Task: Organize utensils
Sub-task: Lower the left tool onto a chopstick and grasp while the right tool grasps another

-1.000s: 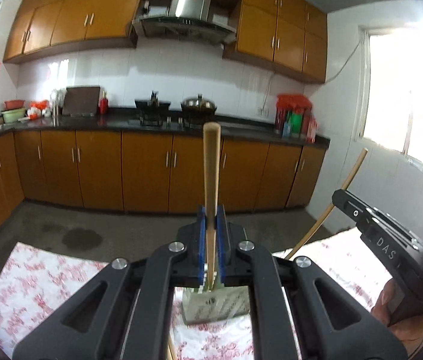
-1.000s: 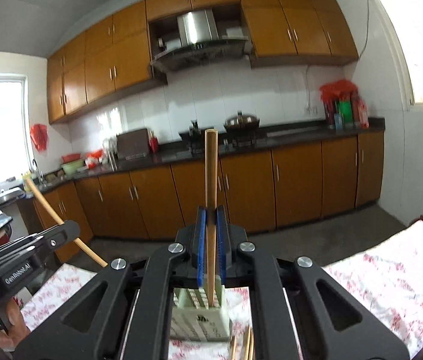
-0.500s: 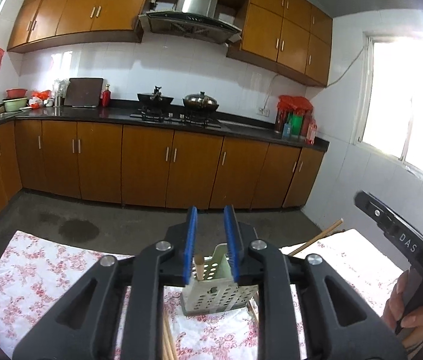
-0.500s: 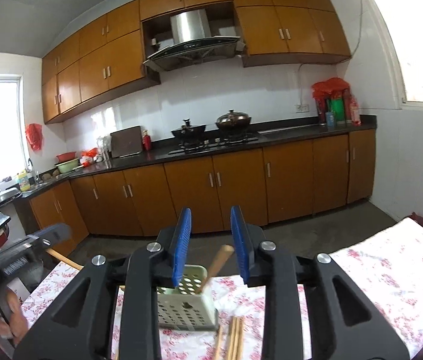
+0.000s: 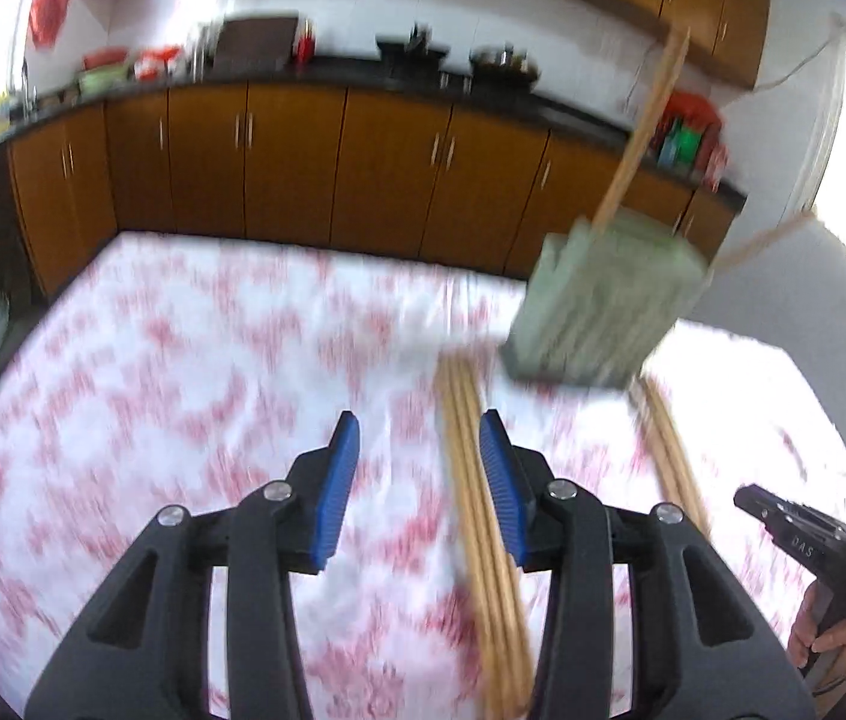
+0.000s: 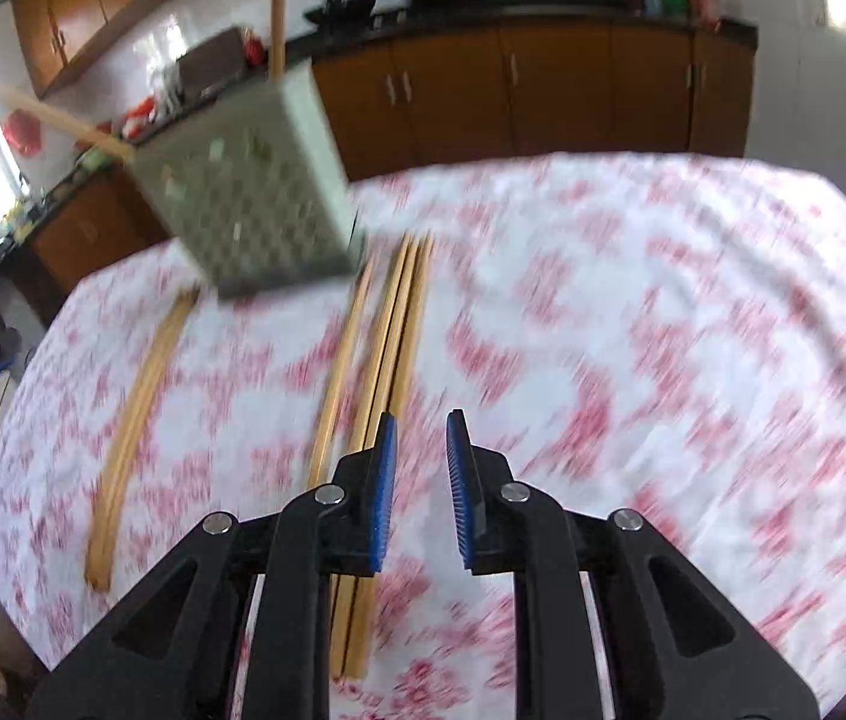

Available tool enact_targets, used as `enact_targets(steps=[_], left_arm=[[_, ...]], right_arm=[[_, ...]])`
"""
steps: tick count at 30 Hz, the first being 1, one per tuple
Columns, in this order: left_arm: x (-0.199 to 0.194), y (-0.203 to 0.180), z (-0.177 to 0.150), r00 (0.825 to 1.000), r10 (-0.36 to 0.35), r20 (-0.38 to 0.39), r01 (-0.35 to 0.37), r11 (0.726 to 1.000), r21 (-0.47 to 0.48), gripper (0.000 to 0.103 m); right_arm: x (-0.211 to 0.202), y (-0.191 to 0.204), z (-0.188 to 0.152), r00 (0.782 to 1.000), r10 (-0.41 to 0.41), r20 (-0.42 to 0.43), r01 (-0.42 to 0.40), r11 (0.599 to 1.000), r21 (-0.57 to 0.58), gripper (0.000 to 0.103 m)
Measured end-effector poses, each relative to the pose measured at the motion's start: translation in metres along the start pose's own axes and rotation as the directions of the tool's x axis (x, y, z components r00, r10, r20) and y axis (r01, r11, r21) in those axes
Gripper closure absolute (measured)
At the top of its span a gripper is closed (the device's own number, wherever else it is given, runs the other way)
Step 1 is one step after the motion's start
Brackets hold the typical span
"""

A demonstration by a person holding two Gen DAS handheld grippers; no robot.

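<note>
A pale green perforated utensil holder (image 5: 603, 306) stands on the floral tablecloth with two wooden chopsticks (image 5: 639, 138) sticking out of it; it also shows in the right wrist view (image 6: 249, 198). My left gripper (image 5: 420, 477) is open and empty above a bundle of chopsticks (image 5: 483, 516) lying on the cloth. My right gripper (image 6: 420, 483) is open and empty, just right of another bundle of chopsticks (image 6: 390, 348). A separate pair of chopsticks (image 6: 135, 426) lies further left. The right gripper body (image 5: 807, 540) shows at the left wrist view's right edge.
The table with the red-and-white floral cloth (image 5: 153, 396) fills the foreground. Beyond it are orange kitchen cabinets (image 5: 303, 168) and a dark worktop with pots. More chopsticks (image 5: 669, 450) lie right of the holder. Both views are motion-blurred.
Both grippers opened and let their chopsticks drop into the holder, then tilted down toward the table; the loose chopsticks on the cloth have come into view.
</note>
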State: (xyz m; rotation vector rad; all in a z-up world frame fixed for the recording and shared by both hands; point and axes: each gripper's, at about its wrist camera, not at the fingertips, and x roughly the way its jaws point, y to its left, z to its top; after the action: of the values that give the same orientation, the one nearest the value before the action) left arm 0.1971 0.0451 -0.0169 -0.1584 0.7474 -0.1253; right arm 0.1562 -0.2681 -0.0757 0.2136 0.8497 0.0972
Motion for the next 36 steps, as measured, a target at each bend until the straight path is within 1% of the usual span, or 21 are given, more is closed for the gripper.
enact_targets(steps=[2,4,6,8,9,10,11,13,15,19,21,26,28,29,32,33,34,36], left_arm=[[0.009,0.0,-0.015,0.999,0.0,-0.036,0.0,1.0,0.012,0.061],[0.015,-0.002,-0.025,0.998,-0.006,-0.061,0.007,1.0,0.026,0.062],[0.02,-0.01,-0.034,0.997,-0.013,-0.08,0.016,0.999,0.039,0.064],[0.024,-0.017,-0.042,0.995,-0.016,-0.097,0.021,0.998,0.055,0.069],[0.025,-0.019,-0.044,0.994,-0.019,-0.105,0.025,0.998,0.059,0.07],[0.028,-0.021,-0.046,0.993,-0.021,-0.114,0.028,0.998,0.062,0.072],[0.03,-0.022,-0.049,0.992,-0.023,-0.125,0.032,0.997,0.066,0.075],[0.033,-0.025,-0.052,0.99,-0.029,-0.14,0.039,0.997,0.071,0.079],[0.036,-0.027,-0.054,0.988,-0.034,-0.152,0.046,0.996,0.074,0.08],[0.043,-0.031,-0.058,0.984,-0.038,-0.176,0.054,0.995,0.087,0.087],[0.047,-0.033,-0.061,0.981,-0.026,-0.192,0.046,0.994,0.101,0.088],[0.049,-0.031,-0.062,0.981,-0.002,-0.193,0.025,0.993,0.117,0.09],[0.05,-0.031,-0.063,0.98,-0.004,-0.198,0.028,0.993,0.118,0.09],[0.052,-0.032,-0.065,0.979,0.005,-0.206,0.021,0.992,0.123,0.09],[0.051,-0.035,-0.067,0.981,0.027,-0.193,0.001,0.989,0.147,0.09],[0.051,-0.034,-0.066,0.981,0.028,-0.192,0.0,0.99,0.144,0.091],[0.052,-0.032,-0.065,0.981,0.031,-0.191,-0.005,0.991,0.135,0.094],[0.054,-0.027,-0.062,0.981,0.031,-0.193,-0.007,0.992,0.123,0.094]], right_arm=[[0.007,0.006,-0.002,1.0,0.013,-0.019,-0.013,1.0,0.001,0.085],[0.012,0.012,-0.003,0.999,0.006,-0.033,-0.007,1.0,-0.014,0.085],[0.018,0.013,-0.004,0.999,-0.003,-0.047,0.002,1.0,-0.026,0.085],[0.02,0.017,-0.012,0.999,-0.013,-0.042,0.011,0.999,-0.035,0.085],[0.021,0.018,-0.011,0.999,-0.02,-0.038,0.019,0.999,-0.042,0.087],[0.018,0.014,-0.015,0.999,-0.03,-0.037,0.028,0.999,-0.047,0.093],[0.02,0.013,-0.015,0.998,-0.049,-0.047,0.047,0.998,-0.05,0.095],[0.019,0.003,-0.016,0.996,-0.073,-0.041,0.072,0.997,-0.035,0.095],[0.016,-0.004,-0.015,0.994,-0.107,-0.034,0.106,0.994,-0.021,0.095],[0.014,-0.01,-0.016,0.993,-0.118,-0.031,0.117,0.993,-0.02,0.095],[0.014,-0.011,-0.017,0.992,-0.12,-0.029,0.119,0.993,-0.025,0.095],[0.013,-0.011,-0.019,0.992,-0.126,-0.028,0.125,0.991,-0.038,0.095],[0.013,-0.009,-0.02,0.992,-0.125,-0.028,0.124,0.991,-0.046,0.095],[0.012,-0.008,-0.021,0.992,-0.123,-0.028,0.121,0.991,-0.05,0.095],[0.012,-0.005,-0.023,0.993,-0.116,-0.025,0.114,0.992,-0.061,0.095],[0.012,-0.004,-0.024,0.993,-0.118,-0.023,0.116,0.991,-0.066,0.095],[0.012,-0.004,-0.024,0.993,-0.12,-0.021,0.118,0.991,-0.07,0.095],[0.012,-0.004,-0.023,0.993,-0.119,-0.018,0.118,0.99,-0.076,0.095]])
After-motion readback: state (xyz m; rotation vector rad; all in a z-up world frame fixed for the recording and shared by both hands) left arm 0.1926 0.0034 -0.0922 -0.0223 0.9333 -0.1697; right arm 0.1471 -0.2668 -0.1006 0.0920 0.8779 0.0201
